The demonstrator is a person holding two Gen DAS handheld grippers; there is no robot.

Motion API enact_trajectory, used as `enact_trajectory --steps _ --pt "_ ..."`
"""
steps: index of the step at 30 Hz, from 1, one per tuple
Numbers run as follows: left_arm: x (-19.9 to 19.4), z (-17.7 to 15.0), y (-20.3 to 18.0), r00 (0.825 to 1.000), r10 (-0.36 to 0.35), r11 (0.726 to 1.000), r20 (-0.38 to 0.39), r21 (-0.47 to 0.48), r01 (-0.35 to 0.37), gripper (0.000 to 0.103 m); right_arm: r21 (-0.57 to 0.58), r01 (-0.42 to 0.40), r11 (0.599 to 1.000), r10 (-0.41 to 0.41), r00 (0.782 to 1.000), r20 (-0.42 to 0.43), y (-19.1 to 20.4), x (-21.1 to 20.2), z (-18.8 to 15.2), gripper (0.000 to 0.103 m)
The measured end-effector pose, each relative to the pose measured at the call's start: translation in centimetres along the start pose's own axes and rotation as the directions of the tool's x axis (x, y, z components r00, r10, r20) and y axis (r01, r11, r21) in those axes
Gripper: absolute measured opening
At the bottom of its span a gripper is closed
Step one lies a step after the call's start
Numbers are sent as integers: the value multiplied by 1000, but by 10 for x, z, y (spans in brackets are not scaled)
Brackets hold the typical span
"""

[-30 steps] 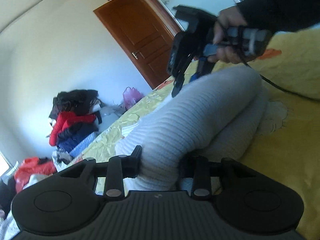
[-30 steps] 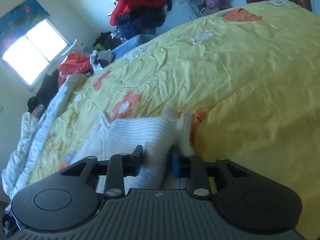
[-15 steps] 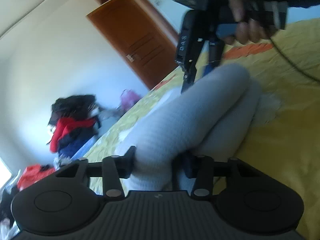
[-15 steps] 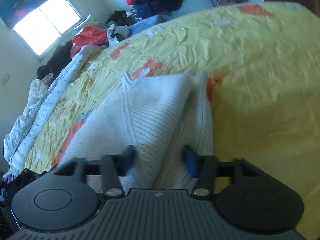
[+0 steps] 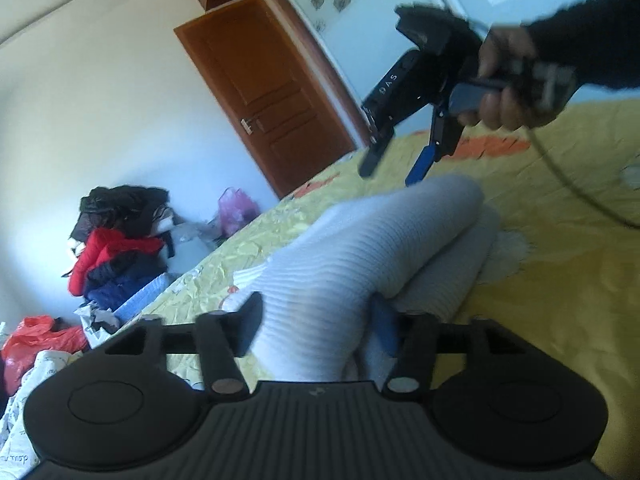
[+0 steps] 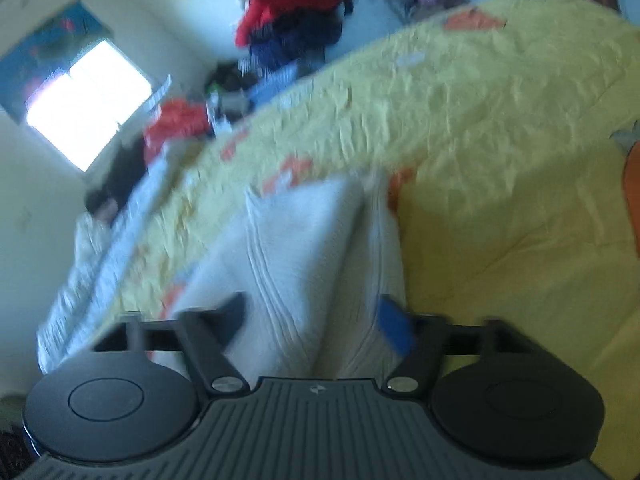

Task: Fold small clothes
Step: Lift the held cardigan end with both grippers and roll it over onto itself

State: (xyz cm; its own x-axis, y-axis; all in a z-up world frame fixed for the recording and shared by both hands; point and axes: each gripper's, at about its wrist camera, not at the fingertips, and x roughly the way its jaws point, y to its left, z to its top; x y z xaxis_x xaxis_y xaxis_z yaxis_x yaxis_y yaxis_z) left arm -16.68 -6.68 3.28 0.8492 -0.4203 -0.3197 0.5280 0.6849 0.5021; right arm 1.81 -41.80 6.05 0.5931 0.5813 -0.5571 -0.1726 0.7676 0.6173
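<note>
Evidently mid-fold: the left gripper point(image 5: 316, 320) fingers pinch the white knit garment point(image 5: 360, 248) on the yellow bed point(image 5: 560, 280), while the right gripper point(image 5: 394, 168) hangs above it, fingers spread and empty. Next, flatten the fold.

- The left gripper point(image 5: 316, 316) is clamped on a white ribbed garment point(image 5: 360, 256), which bulges up in a rounded fold between the fingers.
- The garment lies on a yellow bedspread point(image 5: 560, 280) with orange patches.
- The right gripper point(image 5: 394, 168), held by a hand point(image 5: 500, 80) in a dark sleeve, hangs just above the garment's far end, jaws apart and gripping nothing.
- A brown wooden door point(image 5: 264, 96) stands behind.
- A pile of clothes point(image 5: 116, 248), red and dark, sits by the wall at left.
</note>
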Motion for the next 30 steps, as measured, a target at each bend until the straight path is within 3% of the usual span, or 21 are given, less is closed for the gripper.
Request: enact_trajectory --steps 1,3,4,5,6,7,9,10,11,12,13,15,16,18,19,20,21,22,24,26,30 --pt "-7 -1 8 1000 -19 1000 10 -11 19 73 0 -4 1000 4 1000 27 -1 -3 4 97" --pt "-12 -2 27 999 -45 996 -3 -74 45 75 17 -7 1000 6 999 53 -9 -6 10 98" --pt "-7 -2 45 998 -59 986 -29 -160 54 75 39 -2 999 0 999 45 -17 -3 12 98" --pt "1 -3 61 995 -77 964 -57 -259 59 78 71 4 997 -5 1000 20 -26 2 14 98" --pt "12 -6 81 992 -96 924 -84 -378 57 79 94 5 996 -4 1000 -6 -33 8 15 98" --pt "27 -13 103 986 -126 853 -107 -520 53 79 117 3 993 1 999 -35 -42 17 15 98" --pt "65 -39 141 958 -262 628 -120 -775 74 80 163 -1 987 12 997 -71 -55 32 12 97" --pt "88 -56 155 930 -352 475 -106 -877 79 80 182 -14 983 31 995 -93 -60 39 11 97" --pt "105 -68 161 909 -409 367 -84 -927 80 80 184 -50 982 68 994 -90 -61 44 10 101" --pt "120 -77 163 891 -451 285 -58 -955 82 80 190 -85 978 104 990 -92 -61 47 9 102" --pt "133 -82 162 875 -484 229 -34 -969 89 80 206 -114 972 138 985 -105 -60 52 9 102" --pt "155 -84 157 845 -534 158 13 -981 115 82 219 -166 961 198 971 -135 -55 64 8 101" --pt "164 -84 157 836 -548 134 18 -985 109 89 209 -182 961 215 965 -148 -51 70 7 101" --pt "180 -86 156 833 -553 84 37 -992 99 89 155 -184 971 208 965 -159 -38 78 6 97" --pt "184 -84 155 838 -545 85 32 -992 93 88 118 -168 979 185 970 -157 -30 81 4 95" --pt "186 -81 154 843 -538 99 18 -992 84 86 77 -151 986 162 973 -163 -22 82 2 86" --pt "185 -77 154 848 -530 126 -7 -990 71 80 33 -139 990 142 975 -173 -14 82 0 76" --pt "186 -74 152 852 -524 146 -21 -987 66 73 4 -122 993 121 977 -175 -9 82 -3 73" --pt "181 -69 156 857 -514 167 -30 -984 66 59 23 -111 994 114 981 -160 -6 75 -4 61" --pt "171 -60 168 865 -501 201 -37 -977 74 49 16 -116 993 117 985 -129 4 67 -3 60" --pt "145 -45 203 891 -447 308 -78 -949 71 48 15 -186 983 186 978 -98 29 69 1 57"
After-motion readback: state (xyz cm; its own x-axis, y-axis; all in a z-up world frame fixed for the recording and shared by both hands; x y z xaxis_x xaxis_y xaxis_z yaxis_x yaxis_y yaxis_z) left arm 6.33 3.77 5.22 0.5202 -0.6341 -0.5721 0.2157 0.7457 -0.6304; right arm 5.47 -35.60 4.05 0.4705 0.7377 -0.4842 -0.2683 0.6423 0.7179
